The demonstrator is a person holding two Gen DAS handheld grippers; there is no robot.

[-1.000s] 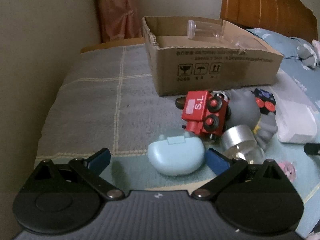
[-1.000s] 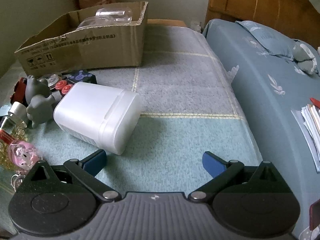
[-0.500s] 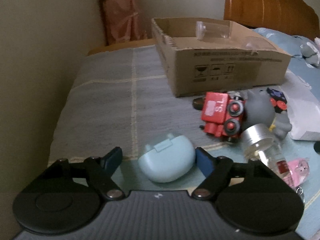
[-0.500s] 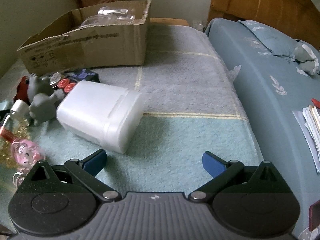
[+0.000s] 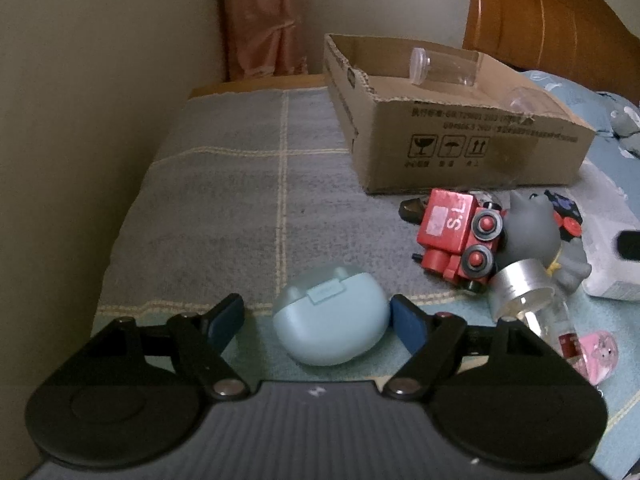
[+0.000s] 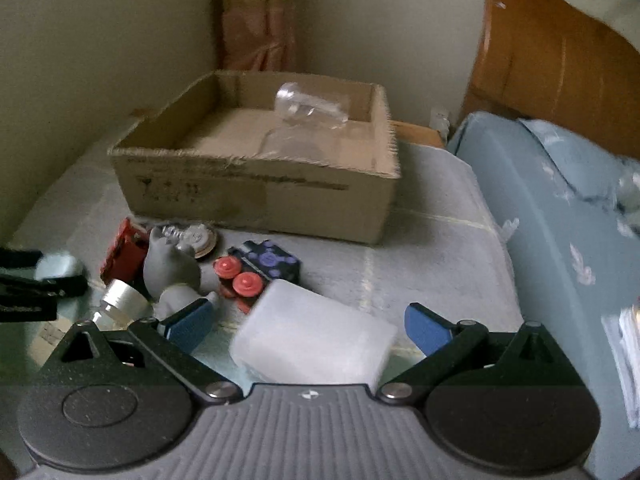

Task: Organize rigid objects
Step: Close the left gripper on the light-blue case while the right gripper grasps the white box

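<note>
A light blue rounded case [image 5: 331, 319] lies on the bed between the fingers of my left gripper [image 5: 318, 318]; the jaws are open, the right pad close to it. A white translucent plastic container [image 6: 314, 344] lies on its side between the open fingers of my right gripper [image 6: 308, 326]. An open cardboard box [image 5: 472, 148], also in the right wrist view [image 6: 260, 196], holds a clear plastic jar [image 6: 310, 106]. A red toy train [image 5: 456, 236], a grey figurine [image 5: 532, 232] and a silver-capped bottle [image 5: 524, 292] lie in front of the box.
A dark block with red wheels [image 6: 256, 272] and a pink charm [image 5: 600, 354] lie among the clutter. A wall runs along the left. A wooden headboard [image 6: 560, 68] and blue bedding [image 6: 560, 208] stand to the right.
My left gripper has moved around the blue case and its jaws have narrowed. My right gripper has swung left and moved forward, so the white container now lies between its fingers.
</note>
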